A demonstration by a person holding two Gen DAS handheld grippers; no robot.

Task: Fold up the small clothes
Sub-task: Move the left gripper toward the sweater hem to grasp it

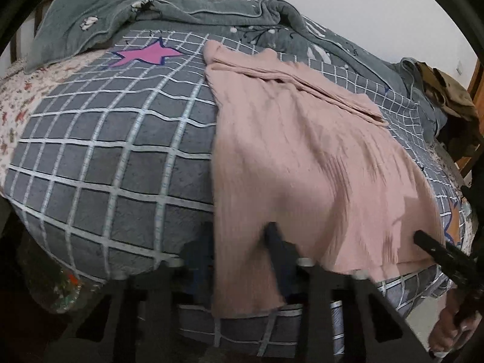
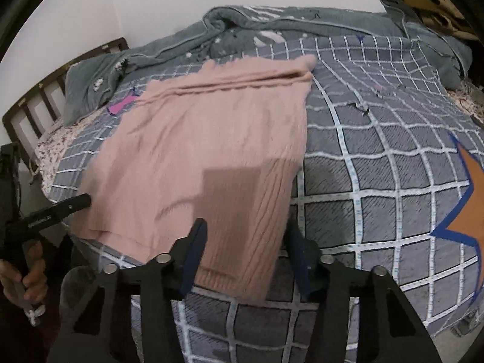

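Left wrist view: low at the near bed edge, facing across the grey checked bedspread point(image 1: 99, 139) toward the white wall, close over the pink garment's point(image 1: 290, 151) left hem. Right wrist view: same edge, further right, same heading, close over the garment's point(image 2: 193, 139) right hem. Both views share garment, bedspread point(image 2: 378, 157), rumpled grey blanket point(image 1: 187, 12).

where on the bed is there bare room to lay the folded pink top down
Bare grey checked bedspread lies between the pink ribbed knit top and the pink star print. In the right wrist view, more lies between the top and the orange star print. The far edge is crowded by the crumpled grey-green blanket.
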